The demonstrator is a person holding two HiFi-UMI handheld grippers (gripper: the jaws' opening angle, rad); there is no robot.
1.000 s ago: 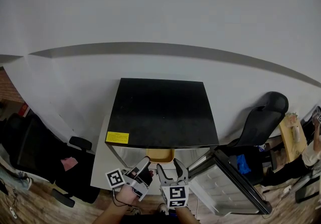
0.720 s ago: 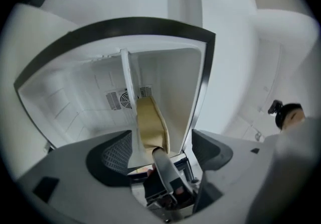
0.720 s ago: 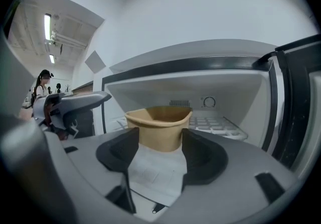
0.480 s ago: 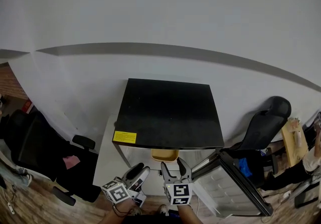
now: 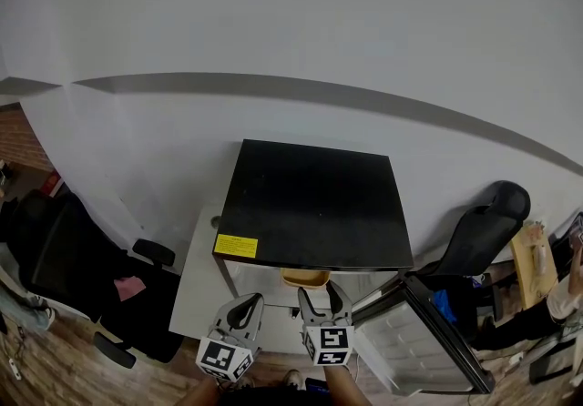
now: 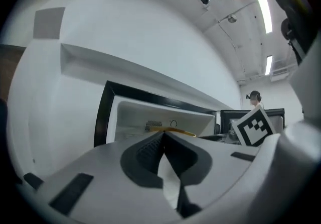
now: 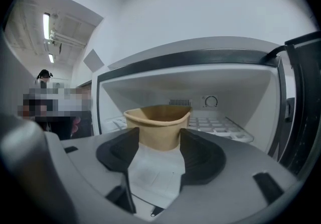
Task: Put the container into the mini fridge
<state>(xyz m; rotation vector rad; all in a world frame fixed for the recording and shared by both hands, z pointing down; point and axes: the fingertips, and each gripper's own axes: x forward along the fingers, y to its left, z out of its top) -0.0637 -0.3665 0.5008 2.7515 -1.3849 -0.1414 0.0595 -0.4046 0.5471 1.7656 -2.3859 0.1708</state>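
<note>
Brown paper container (image 7: 158, 123) is pinched in my right gripper (image 7: 159, 137), right at the open front of the black mini fridge (image 5: 314, 204). My left gripper (image 6: 163, 138) has just been closing; now its jaws are pressed together with nothing between them.

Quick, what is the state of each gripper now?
Left gripper: just closed, nothing between its fingers.
Right gripper: closed on the tan container.
</note>
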